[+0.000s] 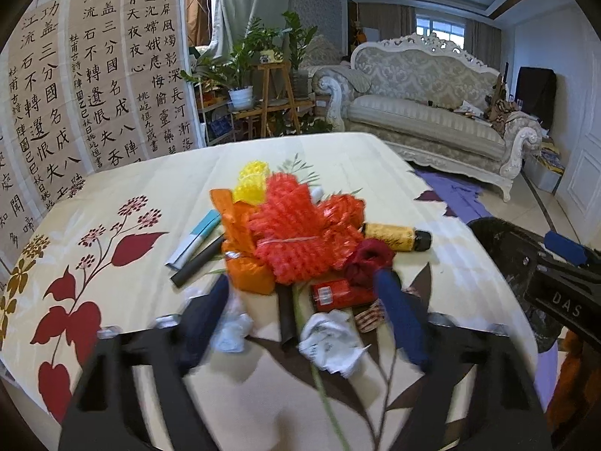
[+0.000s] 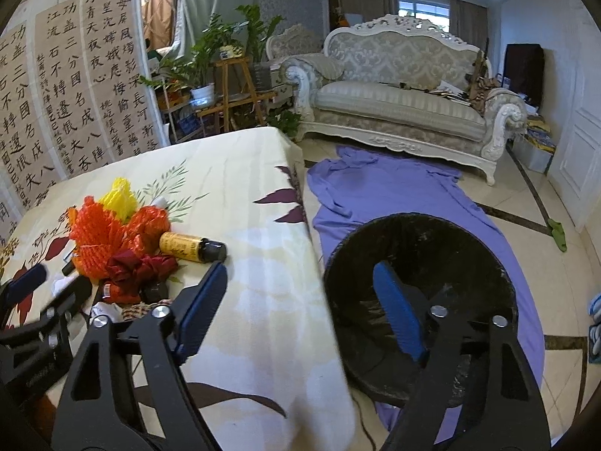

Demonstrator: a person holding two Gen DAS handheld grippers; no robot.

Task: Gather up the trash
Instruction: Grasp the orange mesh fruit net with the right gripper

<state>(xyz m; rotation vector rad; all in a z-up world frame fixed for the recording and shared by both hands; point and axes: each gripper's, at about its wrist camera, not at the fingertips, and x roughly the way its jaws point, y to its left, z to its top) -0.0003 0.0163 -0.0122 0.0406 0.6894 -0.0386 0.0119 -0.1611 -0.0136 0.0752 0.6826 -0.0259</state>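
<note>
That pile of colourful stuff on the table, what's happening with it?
A person with a two-finger gripper in each hand is clearing trash off the table. The left gripper is open, poised over crumpled white paper at the near edge of the pile, beside orange mesh netting and a yellow bottle. The right gripper is open too, holding nothing, over a black bin on the floor beside the table. Nothing is picked up yet.

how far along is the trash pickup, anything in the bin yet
Barely started. The black bin beside the table looks empty as far as its inside shows. The left gripper is open over a crumpled white tissue, holding nothing; the right gripper is open by the bin. The orange netting, yellow bottle and red packet remain on the table.
</note>
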